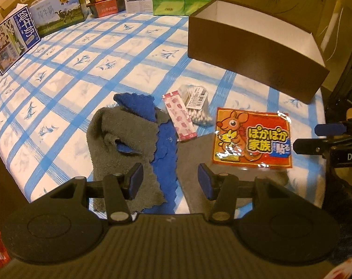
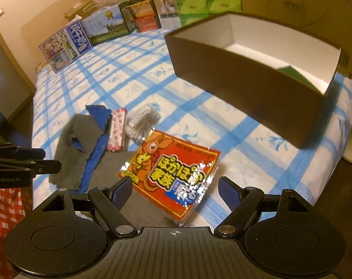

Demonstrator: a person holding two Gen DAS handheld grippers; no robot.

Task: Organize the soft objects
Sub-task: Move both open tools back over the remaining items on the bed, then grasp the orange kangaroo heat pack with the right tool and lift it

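Left wrist view: the left gripper (image 1: 170, 181) hangs with its jaws apart and nothing between the pads, above the near edge of the bed (image 1: 59, 74) with its blue-checked sheet. Below it lies a grey towel (image 1: 120, 139) bunched over a blue cloth (image 1: 164, 146); how the two are folded together is hard to make out, and the gripper body hides their near ends. Just beside them, toward the middle of the bed, lie a pink strip packet (image 1: 180, 116) and a clear pack of cotton swabs (image 1: 196, 107), touching each other. An orange heat-pad packet (image 1: 252, 139) lies flat near the right edge. The brown box (image 1: 252, 55) stands open at the far right corner; its floor is hidden by its near wall. The right gripper's fingers (image 1: 329, 129) enter at the right edge, cut off.

Right wrist view: the right gripper (image 2: 174, 194) is released, its jaws wide, over the near corner of the orange heat-pad packet (image 2: 173, 174), which glare partly washes out. The grey towel (image 2: 68, 144), blue cloth (image 2: 94, 158), pink strip packet (image 2: 116, 132) and cotton swabs (image 2: 141, 123) are blurred. Inside the brown box (image 2: 245, 88) something green (image 2: 294, 74) shows at one corner, mostly hidden. The left gripper's fingers (image 2: 29, 153) poke in at the left edge. Cartons (image 2: 66, 46) line the far edge.
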